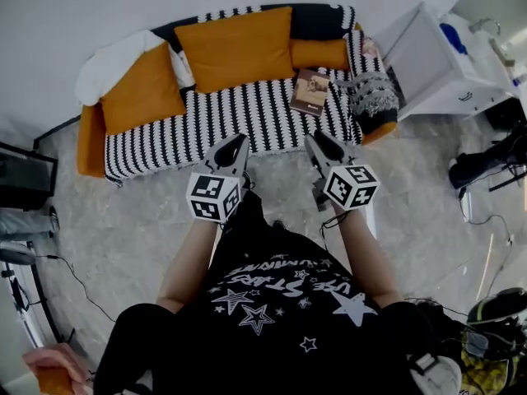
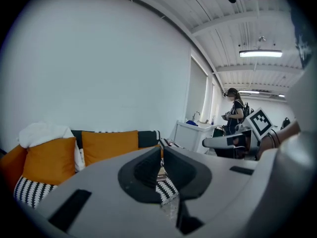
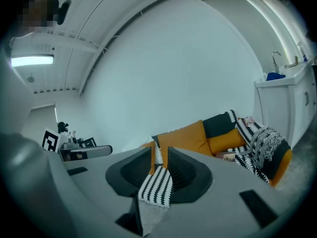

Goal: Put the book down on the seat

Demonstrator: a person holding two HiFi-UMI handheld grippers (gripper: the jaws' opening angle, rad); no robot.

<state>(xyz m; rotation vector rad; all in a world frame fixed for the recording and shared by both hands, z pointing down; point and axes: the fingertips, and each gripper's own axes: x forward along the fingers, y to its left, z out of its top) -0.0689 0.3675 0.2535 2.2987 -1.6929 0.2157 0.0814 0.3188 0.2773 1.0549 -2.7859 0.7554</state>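
A brown book (image 1: 311, 91) lies flat on the right part of the black-and-white striped sofa seat (image 1: 206, 122), just below a small orange cushion. Neither gripper touches it. Both are held side by side in front of the sofa's front edge and point toward it. The left gripper (image 1: 239, 141) (image 2: 161, 150) has its jaws together, with only a sliver between the tips and nothing in them. The jaws of the right gripper (image 1: 315, 141) (image 3: 159, 152) stand a little apart, and only the striped seat shows through the gap.
Two big orange cushions (image 1: 239, 48) (image 1: 140, 89) and a white blanket (image 1: 115, 60) lean on the sofa back. A patterned throw (image 1: 375, 97) hangs over the right arm. A white cabinet (image 1: 428, 60) stands to the right, and another person (image 2: 234, 108) stands beyond it.
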